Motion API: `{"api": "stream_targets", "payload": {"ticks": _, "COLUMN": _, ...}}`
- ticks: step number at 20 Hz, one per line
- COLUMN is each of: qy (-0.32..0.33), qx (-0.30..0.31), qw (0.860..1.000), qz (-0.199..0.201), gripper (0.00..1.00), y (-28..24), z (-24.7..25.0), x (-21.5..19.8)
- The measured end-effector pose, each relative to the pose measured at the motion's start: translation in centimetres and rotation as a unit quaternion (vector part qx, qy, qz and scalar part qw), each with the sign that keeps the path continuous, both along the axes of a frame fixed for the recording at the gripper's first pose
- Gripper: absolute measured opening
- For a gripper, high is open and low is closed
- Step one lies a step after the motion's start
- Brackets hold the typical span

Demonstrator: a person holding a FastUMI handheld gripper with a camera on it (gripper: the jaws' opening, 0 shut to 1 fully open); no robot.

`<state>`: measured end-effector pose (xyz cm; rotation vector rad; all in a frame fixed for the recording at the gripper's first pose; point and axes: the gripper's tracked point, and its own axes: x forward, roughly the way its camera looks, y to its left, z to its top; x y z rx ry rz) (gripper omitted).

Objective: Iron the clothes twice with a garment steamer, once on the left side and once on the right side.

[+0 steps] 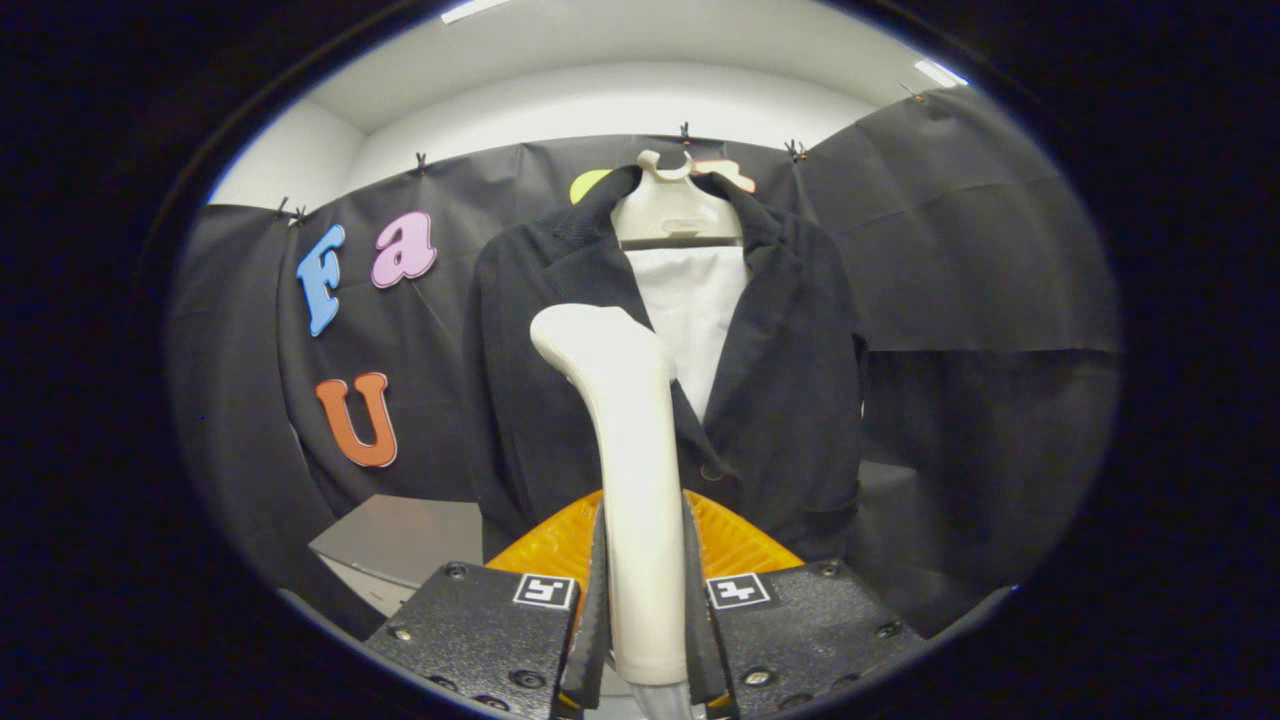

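I see my hand-held gripper [645,610] closed on the handle of the garment steamer [625,450], both fingers pressing its sides. The steamer is smooth, cream-white plastic, a slim upright handle that curves at the top into a rounded head tipped toward the left. That head stands in front of the jacket [790,400], over its left front panel, though I cannot tell whether they touch. The jacket is dark, matte cloth with a broad open collar and lapels, hung on a pale plastic hanger [672,215]; a white panel [695,310] shows between the lapels. Just behind the fingers, at the jacket's hem, sits an orange ribbed piece [735,545] fanned out like a shell. A grey bench [400,535] lies low to the left, beside the jacket. Black cloth [950,260], pinned up with small clips, walls the booth, and above it are a white wall and ceiling [620,60].
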<state>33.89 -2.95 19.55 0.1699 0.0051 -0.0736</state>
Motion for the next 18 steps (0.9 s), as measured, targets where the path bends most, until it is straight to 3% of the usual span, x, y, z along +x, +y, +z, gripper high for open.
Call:
{"api": "stream_targets", "payload": {"ticks": 10, "qy": 0.024, "qx": -0.024, "qw": 0.999, "qz": -0.008, "gripper": 0.35, "y": 1.1, "z": -3.1, "x": 2.3}}
{"api": "stream_targets", "payload": {"ticks": 18, "qy": 0.043, "qx": -0.037, "qw": 0.998, "qz": -0.003, "gripper": 0.35, "y": 0.1, "z": -7.5, "x": 0.2}}
